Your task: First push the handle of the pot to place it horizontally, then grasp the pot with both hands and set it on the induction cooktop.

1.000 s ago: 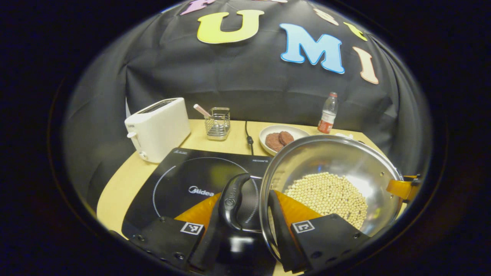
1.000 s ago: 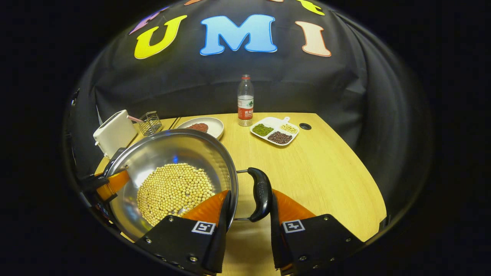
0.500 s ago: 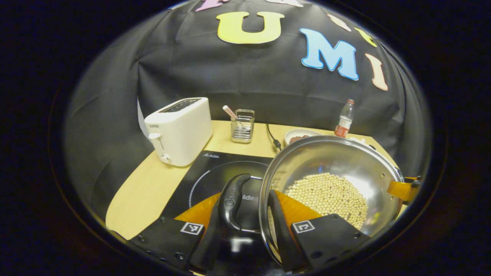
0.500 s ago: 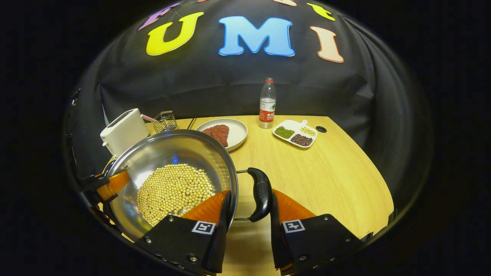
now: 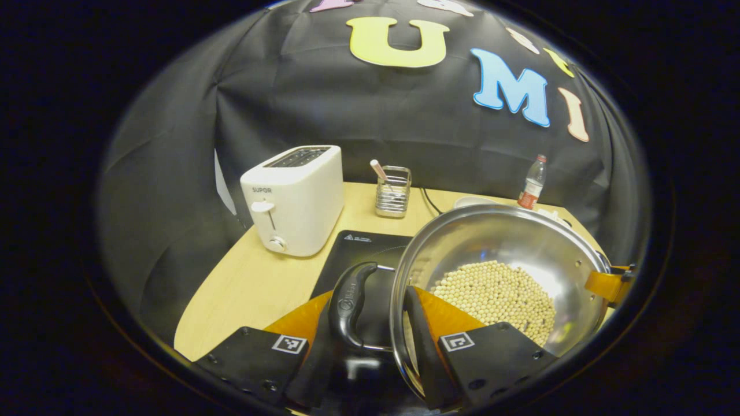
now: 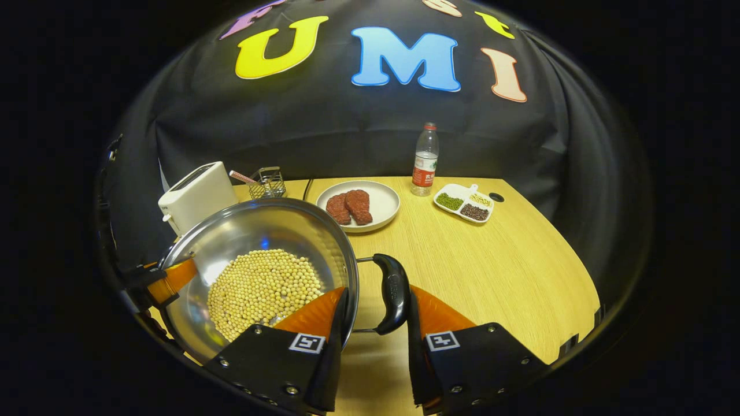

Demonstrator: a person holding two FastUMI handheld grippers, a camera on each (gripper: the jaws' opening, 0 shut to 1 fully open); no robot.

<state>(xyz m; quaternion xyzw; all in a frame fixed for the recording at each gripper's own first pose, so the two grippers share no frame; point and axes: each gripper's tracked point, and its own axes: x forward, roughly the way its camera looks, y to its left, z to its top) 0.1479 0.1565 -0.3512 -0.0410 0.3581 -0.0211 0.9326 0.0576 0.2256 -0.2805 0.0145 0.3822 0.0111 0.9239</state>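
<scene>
Both hand-held grippers (image 5: 370, 341) (image 6: 373, 341) clamp the pot (image 5: 503, 254) (apparently lifted) above the wooden table (image 6: 491, 260).

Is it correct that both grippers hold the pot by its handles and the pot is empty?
Not quite: both grippers do hold the pot by its handles, but the right gripper view shows pale beans covering its bottom, so it is not empty.

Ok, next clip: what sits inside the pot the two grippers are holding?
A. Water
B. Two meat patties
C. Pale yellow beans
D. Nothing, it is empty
C. In the right gripper view the pot holds a bed of pale yellow beans; the two meat patties lie on a plate behind it.
</scene>
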